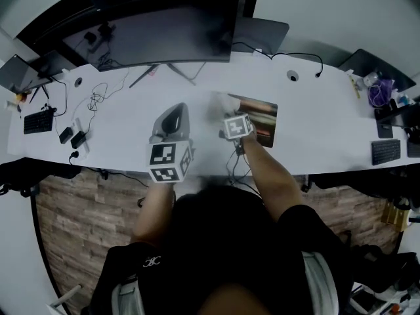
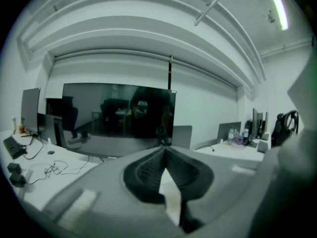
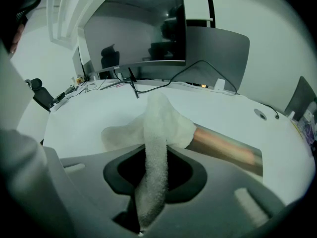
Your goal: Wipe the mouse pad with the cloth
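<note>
A brown, picture-printed mouse pad (image 1: 261, 119) lies on the white desk (image 1: 315, 117), right of centre. In the right gripper view the mouse pad (image 3: 230, 151) stretches away to the right. A white cloth (image 1: 225, 104) rests bunched on the pad's left end and spills onto the desk. My right gripper (image 1: 228, 113) is shut on the cloth (image 3: 157, 128), a fold running down between its jaws (image 3: 156, 155). To the left, my left gripper (image 1: 176, 112) hovers over the bare desk. Seen in its own view, the left gripper (image 2: 165, 150) is shut on nothing and points at the monitor.
A wide dark monitor (image 1: 157, 35) stands at the back, a second screen (image 1: 262, 35) beside it. Loose cables (image 1: 97, 100) and a small keyboard (image 1: 38, 120) lie at the left. At the far right are another keyboard (image 1: 386, 151) and a purple item (image 1: 379, 92).
</note>
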`<action>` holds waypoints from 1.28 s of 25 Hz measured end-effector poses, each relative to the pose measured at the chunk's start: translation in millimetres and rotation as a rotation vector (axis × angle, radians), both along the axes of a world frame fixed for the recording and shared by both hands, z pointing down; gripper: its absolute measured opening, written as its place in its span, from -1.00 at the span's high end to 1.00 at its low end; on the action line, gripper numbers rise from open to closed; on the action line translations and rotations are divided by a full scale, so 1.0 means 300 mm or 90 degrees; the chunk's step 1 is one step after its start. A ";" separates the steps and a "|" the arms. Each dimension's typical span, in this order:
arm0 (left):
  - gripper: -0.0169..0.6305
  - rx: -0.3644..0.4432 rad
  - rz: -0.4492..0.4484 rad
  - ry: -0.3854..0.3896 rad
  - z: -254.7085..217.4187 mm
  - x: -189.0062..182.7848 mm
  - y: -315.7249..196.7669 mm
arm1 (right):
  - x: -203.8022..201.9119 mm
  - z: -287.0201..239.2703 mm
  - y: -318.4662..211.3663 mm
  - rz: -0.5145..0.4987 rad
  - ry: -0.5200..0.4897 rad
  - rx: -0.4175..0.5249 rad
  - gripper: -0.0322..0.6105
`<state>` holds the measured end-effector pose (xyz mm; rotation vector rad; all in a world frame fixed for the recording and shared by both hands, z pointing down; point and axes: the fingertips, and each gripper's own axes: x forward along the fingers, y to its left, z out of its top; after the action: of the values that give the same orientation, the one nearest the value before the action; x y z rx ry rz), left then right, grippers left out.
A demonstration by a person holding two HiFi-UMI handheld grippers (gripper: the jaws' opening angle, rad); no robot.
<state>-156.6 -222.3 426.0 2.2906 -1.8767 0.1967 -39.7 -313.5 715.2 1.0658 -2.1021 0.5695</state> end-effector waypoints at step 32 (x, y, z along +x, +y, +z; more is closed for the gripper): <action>0.95 0.001 0.126 0.017 0.011 0.232 -0.099 | 0.571 0.001 0.029 0.207 0.007 -0.039 0.65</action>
<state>-86.8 -252.0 429.4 2.4656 -1.6367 0.1885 131.6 -304.9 715.5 1.3831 -1.9003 0.7752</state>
